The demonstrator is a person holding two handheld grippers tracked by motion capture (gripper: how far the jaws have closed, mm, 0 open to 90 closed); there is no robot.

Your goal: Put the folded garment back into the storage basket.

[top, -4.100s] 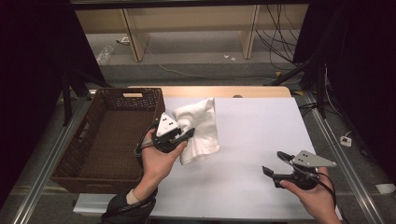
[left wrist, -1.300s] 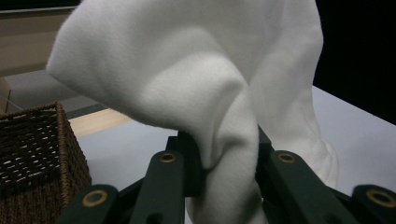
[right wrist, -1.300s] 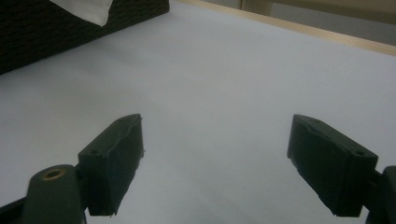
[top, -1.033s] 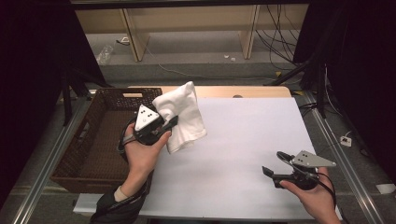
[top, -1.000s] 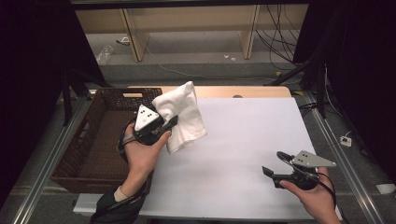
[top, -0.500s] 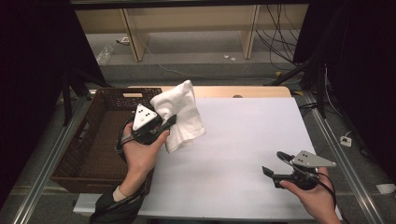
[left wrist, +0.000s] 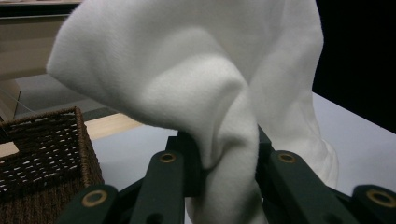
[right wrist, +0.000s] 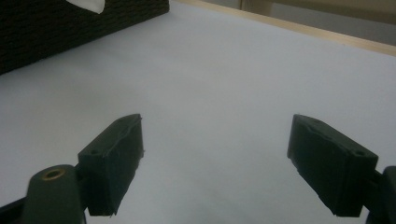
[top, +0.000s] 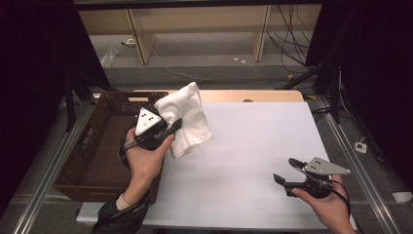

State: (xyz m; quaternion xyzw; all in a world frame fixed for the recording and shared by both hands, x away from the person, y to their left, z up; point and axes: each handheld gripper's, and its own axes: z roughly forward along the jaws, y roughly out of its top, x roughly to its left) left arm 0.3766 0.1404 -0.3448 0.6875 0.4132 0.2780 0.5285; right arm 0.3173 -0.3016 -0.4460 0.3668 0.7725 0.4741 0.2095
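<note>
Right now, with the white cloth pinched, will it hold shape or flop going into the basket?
Probably floppy: the white cloth drapes in soft folds over the left hand-held gripper. It looks light. A hanging corner might catch the basket rim.

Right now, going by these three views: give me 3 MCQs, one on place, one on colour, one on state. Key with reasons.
1. Where is the brown wicker basket?
A. at the table's left side
B. at the table's right side
C. in the middle of the white mat

2. What colour is the cloth?
A. blue
B. white
C. brown

3. How does the right hand-held gripper stand?
A. shut on the cloth
B. shut on nothing
C. open, above the white mat

Key: 1 A, the high view shows it at the left edge. 2 B, white folds hang from the left hand-held gripper. 3 C, its jaws stand wide apart over bare mat.
</note>
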